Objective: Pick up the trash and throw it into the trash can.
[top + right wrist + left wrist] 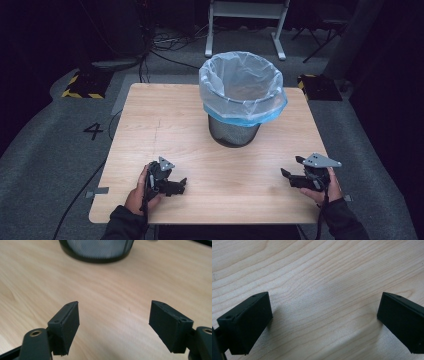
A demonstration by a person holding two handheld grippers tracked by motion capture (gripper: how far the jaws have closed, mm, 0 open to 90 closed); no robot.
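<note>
Both grippers sat low at the near end of the wooden table (pixel 165 120), each held in one of the person's hands. Left gripper (pixel 176 187) had its two black jaws spread wide, with nothing between them but bare wood. Right gripper (pixel 292 172), well apart from it on the other side, was spread wide too and held nothing.

Farther back, past the middle of the table, stood the bin (pixel 233 131). It was a round black mesh basket standing upright. A clear plastic bag (pixel 242 85) with a blue edge lined it and folded over its rim. The bag's mouth gaped open.

Beyond the table, on the grey floor (pixel 55 145) at the left, was a big black number 4 (pixel 93 131).
</note>
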